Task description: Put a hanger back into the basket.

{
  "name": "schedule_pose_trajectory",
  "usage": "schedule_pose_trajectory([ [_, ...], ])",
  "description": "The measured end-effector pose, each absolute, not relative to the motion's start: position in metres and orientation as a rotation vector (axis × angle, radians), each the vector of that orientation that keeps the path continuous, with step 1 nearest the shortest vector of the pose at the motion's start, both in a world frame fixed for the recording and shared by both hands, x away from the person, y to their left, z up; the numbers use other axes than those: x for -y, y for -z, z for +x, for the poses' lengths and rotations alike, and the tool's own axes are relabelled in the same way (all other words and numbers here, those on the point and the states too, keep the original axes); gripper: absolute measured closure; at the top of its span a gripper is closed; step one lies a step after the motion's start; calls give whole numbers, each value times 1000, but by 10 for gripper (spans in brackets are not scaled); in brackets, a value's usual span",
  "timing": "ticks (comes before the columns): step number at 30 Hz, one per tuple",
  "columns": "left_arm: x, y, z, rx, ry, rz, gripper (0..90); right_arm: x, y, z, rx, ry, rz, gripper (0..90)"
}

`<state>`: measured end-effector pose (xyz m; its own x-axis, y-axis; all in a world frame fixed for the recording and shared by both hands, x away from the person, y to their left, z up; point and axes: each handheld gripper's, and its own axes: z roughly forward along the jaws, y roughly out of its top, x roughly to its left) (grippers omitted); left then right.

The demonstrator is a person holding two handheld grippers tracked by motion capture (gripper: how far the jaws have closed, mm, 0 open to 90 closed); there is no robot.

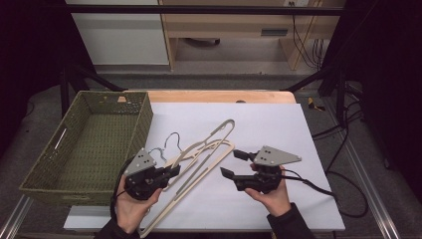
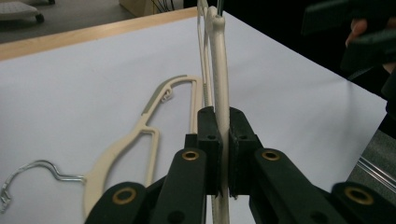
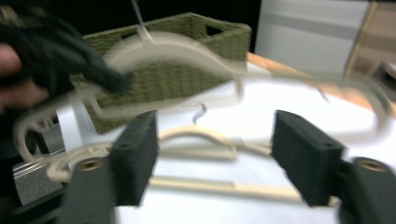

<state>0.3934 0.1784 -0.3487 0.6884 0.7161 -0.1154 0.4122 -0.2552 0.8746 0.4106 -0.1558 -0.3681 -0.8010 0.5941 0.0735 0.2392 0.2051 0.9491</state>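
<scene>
Cream plastic clothes hangers [image 1: 201, 152], thin-barred with bent wire hooks, lie overlapped on the white sheet [image 1: 278, 129] covering the wooden table, just right of the olive woven basket [image 1: 64, 186]. Starting at your left: that basket is coarse, rectangular and stands open. Your left gripper [image 1: 171, 172] is clenched on one hanger, the black pads pinching its rounded bar [image 2: 221, 112] edge-on, so that hanger stands lifted and tilted above the one lying flat [image 2: 140, 135]. Judge them light and stiff but smooth; a pinch on the narrow bar could let the hanger swing or slip, so hold near the shoulder, close to the hook. Farther right, your right gripper [image 1: 234, 164] has its jaws released, nothing between the ribbed pads [image 3: 137, 149], a hanger well beyond them
</scene>
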Motion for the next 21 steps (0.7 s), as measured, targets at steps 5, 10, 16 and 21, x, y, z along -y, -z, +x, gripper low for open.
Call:
schedule_pose_trajectory([
  [5, -192, 321, 397, -850, -431, 1871, 857, 189, 382, 408, -2144, -1558, 893, 146],
  [10, -210, 294, 403, -822, -488, 1858, 858, 208, 388, 410, -2102, -1529, 974, 120],
  [16, -240, 274, 420, -825, -532, 1863, 858, 218, 387, 411, -2073, -1508, 999, 103],
  [21, -270, 268, 438, -876, -563, 1882, 858, 222, 387, 412, -2060, -1485, 1008, 92],
])
